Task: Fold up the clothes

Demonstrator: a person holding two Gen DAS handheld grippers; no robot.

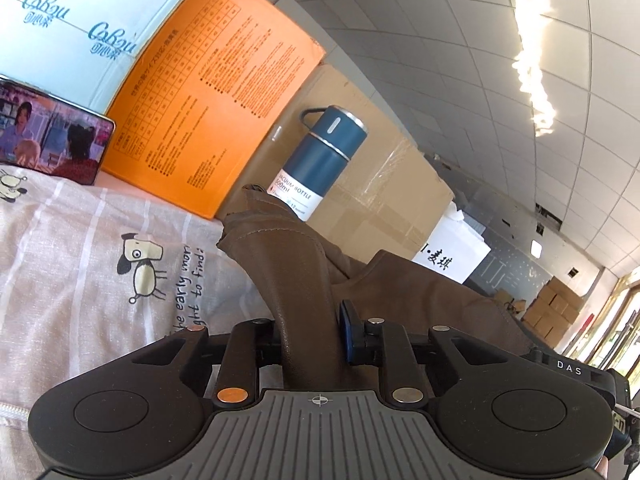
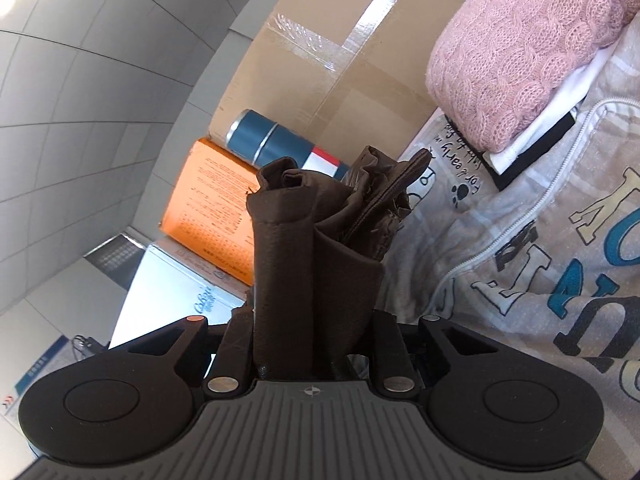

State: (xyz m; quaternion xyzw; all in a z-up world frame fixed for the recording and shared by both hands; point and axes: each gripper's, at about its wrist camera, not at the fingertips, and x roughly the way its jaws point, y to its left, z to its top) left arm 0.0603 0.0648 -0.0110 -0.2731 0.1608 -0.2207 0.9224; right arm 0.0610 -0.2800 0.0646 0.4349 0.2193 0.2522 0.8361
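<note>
A: Left gripper (image 1: pixel 310 334)?
B: Fingers pinched on a strip of the brown garment (image 1: pixel 288 280). Blue pad of one finger (image 1: pixel 349 330) presses the cloth's side. The cloth rises up between them, and the rest trails off to the right.

A: Right gripper (image 2: pixel 314 338)?
B: Also clamped on the brown garment (image 2: pixel 316 248): a thick bunched fold with a stitched hem stands up between its fingers and hides the tips. Gap is only as wide as the wad.

A: Readable text?
B: Blue flask (image 1: pixel 320 160) has a white label, "VACUUM BOTTLE 500ml". Orange box (image 1: pixel 212 92) carries dense small print and tables, too small to read. White box (image 1: pixel 84 12) has a teal script logo, repeated. Gripper body is marked "DAS". Bedsheet (image 1: pixel 100 248) has a cartoon dog and "the early mor... to find". Phone (image 1: pixel 52 136) leans by the boxes, showing video of people.

A: Surface and room?
B: Garment is held above the sheet-covered surface. In the right view, a grey zip top (image 2: pixel 540 264) with big blue and cream letters lies there, and a pink knit (image 2: pixel 520 52) sits folded on top of white and black cloth. Taped cardboard box (image 2: pixel 340 52) stands behind the flask. Tiled ceiling, more cartons stacked far off by the windows.
</note>
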